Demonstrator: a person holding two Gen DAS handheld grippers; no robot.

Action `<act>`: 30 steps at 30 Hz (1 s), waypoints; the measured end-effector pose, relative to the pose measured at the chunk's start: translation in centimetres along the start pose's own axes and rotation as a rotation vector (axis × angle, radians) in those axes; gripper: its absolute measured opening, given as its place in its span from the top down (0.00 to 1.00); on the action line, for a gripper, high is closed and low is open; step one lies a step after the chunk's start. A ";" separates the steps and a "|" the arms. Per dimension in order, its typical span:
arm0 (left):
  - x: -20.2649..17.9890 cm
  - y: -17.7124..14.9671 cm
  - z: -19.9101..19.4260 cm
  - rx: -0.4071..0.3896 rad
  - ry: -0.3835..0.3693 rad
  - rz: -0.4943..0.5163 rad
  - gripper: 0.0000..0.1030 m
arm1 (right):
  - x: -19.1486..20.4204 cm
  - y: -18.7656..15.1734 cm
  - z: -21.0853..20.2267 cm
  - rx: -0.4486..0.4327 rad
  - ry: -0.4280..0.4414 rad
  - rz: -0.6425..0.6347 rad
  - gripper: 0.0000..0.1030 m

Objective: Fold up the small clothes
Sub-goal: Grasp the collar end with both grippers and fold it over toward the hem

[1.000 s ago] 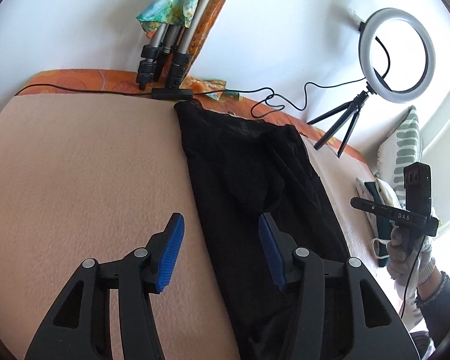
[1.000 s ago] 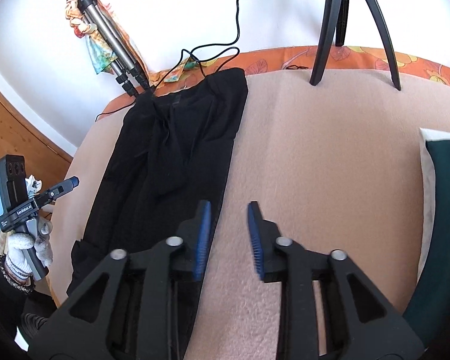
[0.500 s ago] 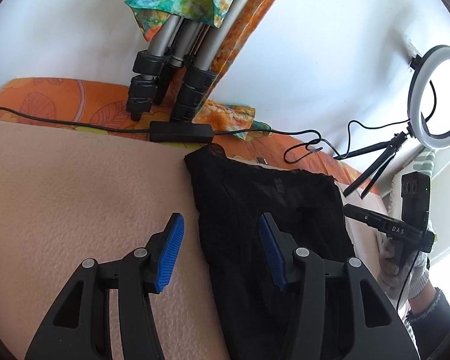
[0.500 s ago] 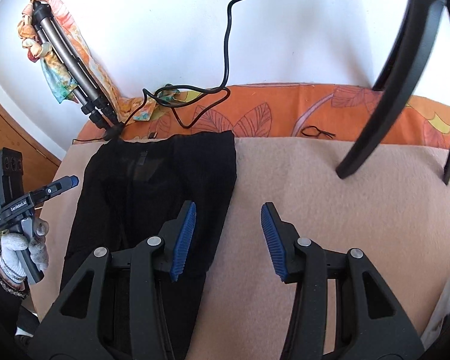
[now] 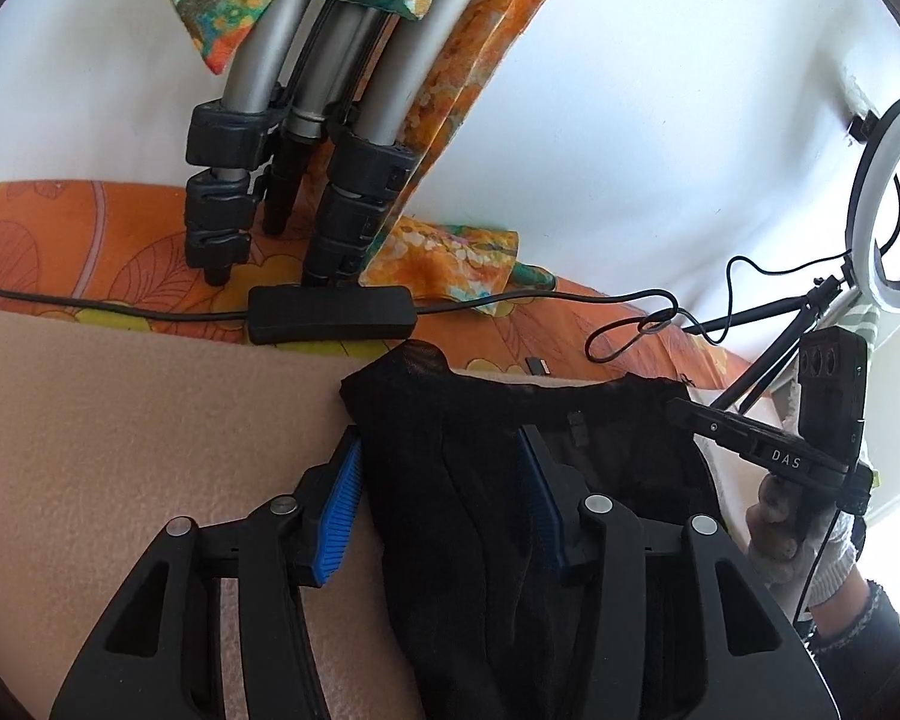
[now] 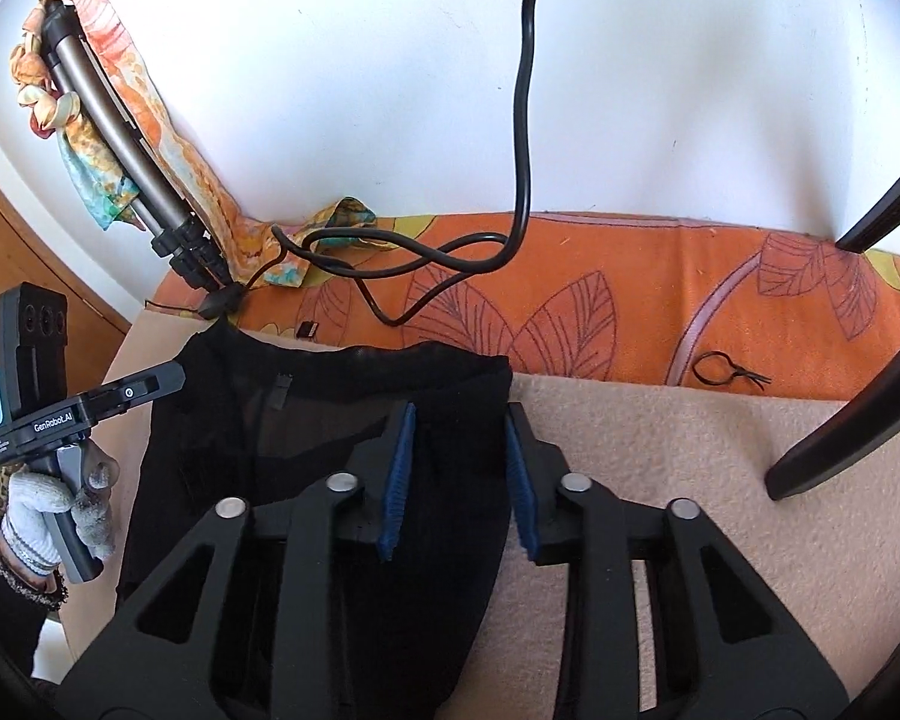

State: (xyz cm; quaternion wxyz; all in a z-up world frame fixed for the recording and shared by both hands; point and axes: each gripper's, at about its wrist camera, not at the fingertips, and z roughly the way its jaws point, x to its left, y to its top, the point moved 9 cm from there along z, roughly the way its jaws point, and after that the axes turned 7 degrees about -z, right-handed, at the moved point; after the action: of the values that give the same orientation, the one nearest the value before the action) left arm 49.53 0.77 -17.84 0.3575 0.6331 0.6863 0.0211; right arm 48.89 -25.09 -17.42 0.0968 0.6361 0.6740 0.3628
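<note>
A sheer black garment (image 5: 474, 480) lies flat on a beige blanket (image 5: 120, 450), its waistband at the far end near the wall. My left gripper (image 5: 441, 450) is open, its jaws straddling the garment's far left corner. My right gripper (image 6: 459, 426) is open, its jaws straddling the far right corner of the same garment (image 6: 306, 450). Each gripper shows in the other's view: the right one (image 5: 810, 450) and the left one (image 6: 60, 414), each held in a gloved hand.
A folded tripod (image 5: 282, 138) draped with a colourful scarf leans on the white wall. A black cable with an inline box (image 5: 330, 315) runs along the orange cover (image 6: 630, 300). A ring light (image 5: 888, 204) stands far right; its stand leg (image 6: 840, 438) is close to my right gripper.
Both grippers have moved forward along the garment to its far end by the wall and lowered onto its two far corners. Both have stayed open.
</note>
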 end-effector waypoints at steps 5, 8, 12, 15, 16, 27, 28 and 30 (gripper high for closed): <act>-1.4 -0.3 1.0 0.010 -0.027 0.032 0.95 | 0.4 0.4 -0.3 -0.008 0.002 -0.008 0.93; -2.3 0.1 0.3 -0.010 -0.068 0.009 0.95 | 0.8 1.2 -1.3 -0.034 0.020 0.002 0.94; -4.1 0.4 -1.2 -0.033 -0.090 0.048 0.95 | 2.0 2.0 -3.1 -0.060 0.032 -0.025 0.94; -5.1 0.4 -2.8 -0.045 -0.107 0.056 0.96 | 2.9 2.4 -4.7 -0.073 0.039 -0.037 0.94; -5.4 0.3 -3.3 -0.050 -0.108 0.063 0.96 | 3.2 2.5 -5.3 -0.078 0.044 -0.041 0.94; -8.0 -1.9 -9.4 -0.079 -0.110 0.141 0.96 | 7.3 1.5 -12.0 -0.107 0.057 -0.098 0.94; -8.3 -2.2 -9.7 -0.081 -0.113 0.143 0.96 | 7.8 1.2 -12.6 -0.107 0.054 -0.107 0.94; -9.0 -3.1 -11.1 -0.085 -0.118 0.146 0.96 | 8.9 0.6 -13.9 -0.109 0.047 -0.127 0.94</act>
State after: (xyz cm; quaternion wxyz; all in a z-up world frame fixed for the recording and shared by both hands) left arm 40.65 -3.10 -6.91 0.4212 0.6657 0.6147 0.0389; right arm 39.58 -21.97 -4.10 0.1381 0.5774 0.6944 0.4067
